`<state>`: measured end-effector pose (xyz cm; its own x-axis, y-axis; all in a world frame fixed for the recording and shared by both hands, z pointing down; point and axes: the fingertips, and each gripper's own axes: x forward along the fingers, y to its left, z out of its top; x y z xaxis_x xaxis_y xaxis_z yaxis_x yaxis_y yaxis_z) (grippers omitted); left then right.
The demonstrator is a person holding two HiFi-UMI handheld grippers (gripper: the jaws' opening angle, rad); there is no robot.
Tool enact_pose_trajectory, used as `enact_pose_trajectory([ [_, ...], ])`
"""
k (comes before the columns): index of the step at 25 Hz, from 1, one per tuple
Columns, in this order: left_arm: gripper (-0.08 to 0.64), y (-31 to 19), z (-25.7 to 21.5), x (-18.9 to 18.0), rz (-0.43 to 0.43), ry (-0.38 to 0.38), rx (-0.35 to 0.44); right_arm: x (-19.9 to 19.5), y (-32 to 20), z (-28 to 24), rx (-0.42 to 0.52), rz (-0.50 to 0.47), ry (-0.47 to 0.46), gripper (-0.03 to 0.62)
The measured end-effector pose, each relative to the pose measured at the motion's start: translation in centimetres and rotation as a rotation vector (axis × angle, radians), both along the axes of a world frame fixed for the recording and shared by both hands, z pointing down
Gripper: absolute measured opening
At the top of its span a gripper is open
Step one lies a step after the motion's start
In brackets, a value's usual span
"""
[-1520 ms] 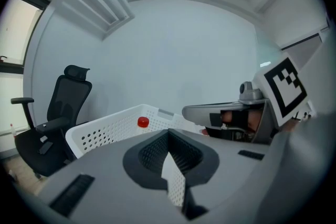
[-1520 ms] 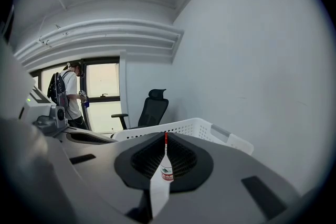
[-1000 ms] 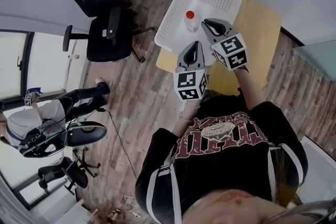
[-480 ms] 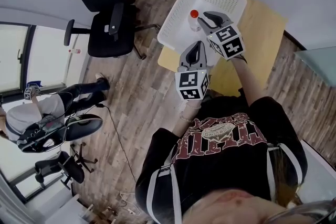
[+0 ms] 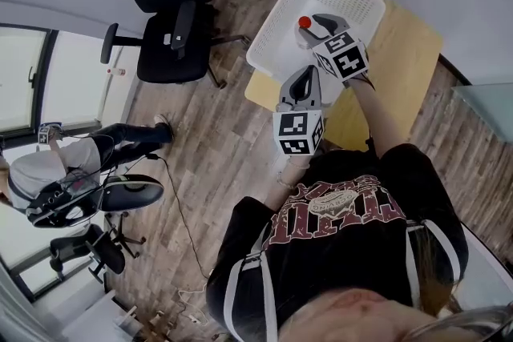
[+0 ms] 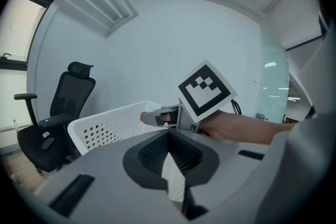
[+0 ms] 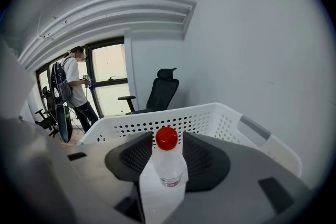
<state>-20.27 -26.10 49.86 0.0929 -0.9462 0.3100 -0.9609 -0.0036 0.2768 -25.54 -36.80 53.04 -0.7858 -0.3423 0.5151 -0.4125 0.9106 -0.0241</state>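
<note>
A clear plastic bottle [image 7: 167,162] with a red cap [image 5: 304,22] stands upright in a white perforated basket [image 5: 273,25]. My right gripper [image 7: 168,135] is open inside the basket, and the bottle stands in the gap between its jaws at their tips. In the head view the right gripper [image 5: 319,22] reaches over the basket with its marker cube behind it. My left gripper [image 6: 168,134] is shut and holds nothing. It hangs just outside the basket's near rim [image 6: 105,131], pointing at the right gripper's cube [image 6: 205,89]. From above, the left gripper [image 5: 307,76] sits nearer the person.
The basket rests on a small wooden table [image 5: 397,52] against a pale wall. A black office chair [image 5: 164,20] stands on the wood floor left of the table. Another person [image 7: 76,89] stands by the window, with more chairs nearby.
My right gripper has moved forward into the basket up to the bottle, and its jaws have opened around it. The left gripper has stayed shut, almost in place.
</note>
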Motion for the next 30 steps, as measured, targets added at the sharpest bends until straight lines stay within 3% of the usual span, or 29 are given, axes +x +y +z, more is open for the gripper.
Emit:
enact_pose_trajectory([
  [17,0.048,-0.1,0.1,-0.1,0.011,-0.003,-0.008,-2.0,-1.0,1.6,0.044,0.004,0.061,0.17],
  [30,0.048,-0.2,0.4,-0.1,0.008,-0.014,-0.006,-0.7,-0.6,0.6,0.04,-0.008,0.028,0.164],
])
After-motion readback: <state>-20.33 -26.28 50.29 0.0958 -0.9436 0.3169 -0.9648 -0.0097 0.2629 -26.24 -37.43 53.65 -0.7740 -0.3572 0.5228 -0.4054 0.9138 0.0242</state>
